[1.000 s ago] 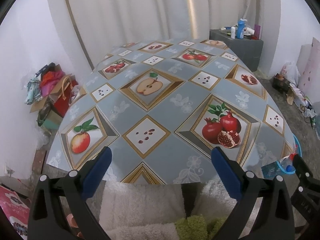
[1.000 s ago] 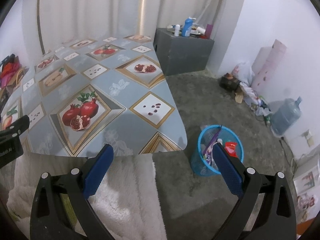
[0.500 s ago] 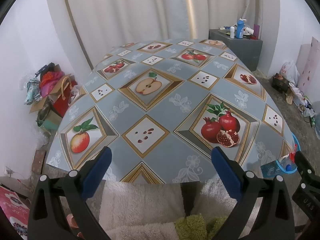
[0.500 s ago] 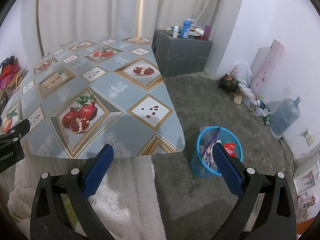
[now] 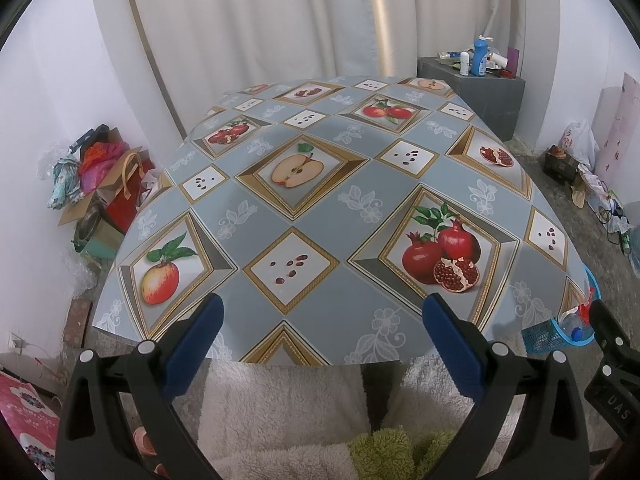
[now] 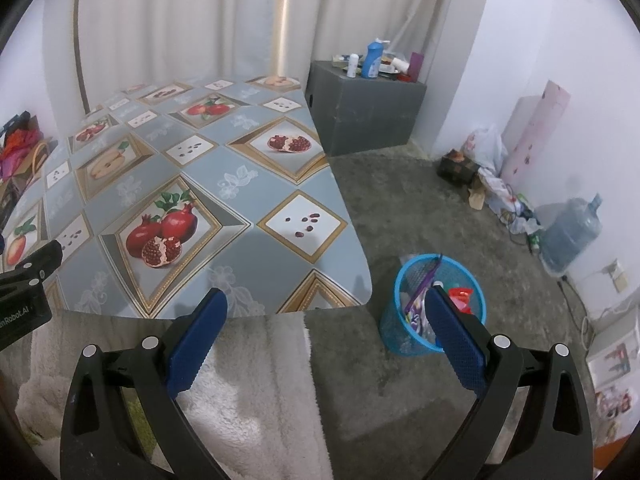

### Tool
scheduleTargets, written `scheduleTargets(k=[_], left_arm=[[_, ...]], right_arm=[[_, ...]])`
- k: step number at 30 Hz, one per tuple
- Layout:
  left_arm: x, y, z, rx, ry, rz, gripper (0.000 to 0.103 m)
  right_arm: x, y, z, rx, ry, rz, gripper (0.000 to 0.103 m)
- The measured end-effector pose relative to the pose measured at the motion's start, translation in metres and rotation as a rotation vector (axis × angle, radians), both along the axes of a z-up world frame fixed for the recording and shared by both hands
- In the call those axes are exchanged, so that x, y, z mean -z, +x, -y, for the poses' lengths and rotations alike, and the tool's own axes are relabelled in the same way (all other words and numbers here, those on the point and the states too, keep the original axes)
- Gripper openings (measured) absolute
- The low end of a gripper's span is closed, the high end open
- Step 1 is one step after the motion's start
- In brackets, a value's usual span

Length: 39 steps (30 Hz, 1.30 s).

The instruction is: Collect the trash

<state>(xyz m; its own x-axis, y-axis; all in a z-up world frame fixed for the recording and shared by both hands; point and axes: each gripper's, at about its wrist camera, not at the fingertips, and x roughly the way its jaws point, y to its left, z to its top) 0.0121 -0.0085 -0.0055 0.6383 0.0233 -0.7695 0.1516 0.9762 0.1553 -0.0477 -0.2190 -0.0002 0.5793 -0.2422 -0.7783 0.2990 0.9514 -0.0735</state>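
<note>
Fruit-print surface (image 5: 320, 216) bare, both jaws gaping, nothing gripped. Blue mesh bin (image 6: 436, 304) beside it holds light crinkly wrappers; I'd pinch bin rim, gently.

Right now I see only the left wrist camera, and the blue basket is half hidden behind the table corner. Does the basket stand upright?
Observer: Yes. In the right wrist view the blue basket stands upright on the carpet, apart from the corner of the table.
Operator: Thank you. Is there already something inside it?
Observer: Yes, it holds wrappers, and a red packet lies near the rim.
</note>
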Motion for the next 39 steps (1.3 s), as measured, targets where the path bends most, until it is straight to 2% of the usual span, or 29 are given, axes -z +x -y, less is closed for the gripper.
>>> scheduleTargets(k=[39], left_arm=[[0.0008, 0.0004, -0.0013, 0.001, 0.001, -0.002, 0.097]], right_arm=[[0.0, 0.0015, -0.0034, -0.001, 0.003, 0.001, 0.095]])
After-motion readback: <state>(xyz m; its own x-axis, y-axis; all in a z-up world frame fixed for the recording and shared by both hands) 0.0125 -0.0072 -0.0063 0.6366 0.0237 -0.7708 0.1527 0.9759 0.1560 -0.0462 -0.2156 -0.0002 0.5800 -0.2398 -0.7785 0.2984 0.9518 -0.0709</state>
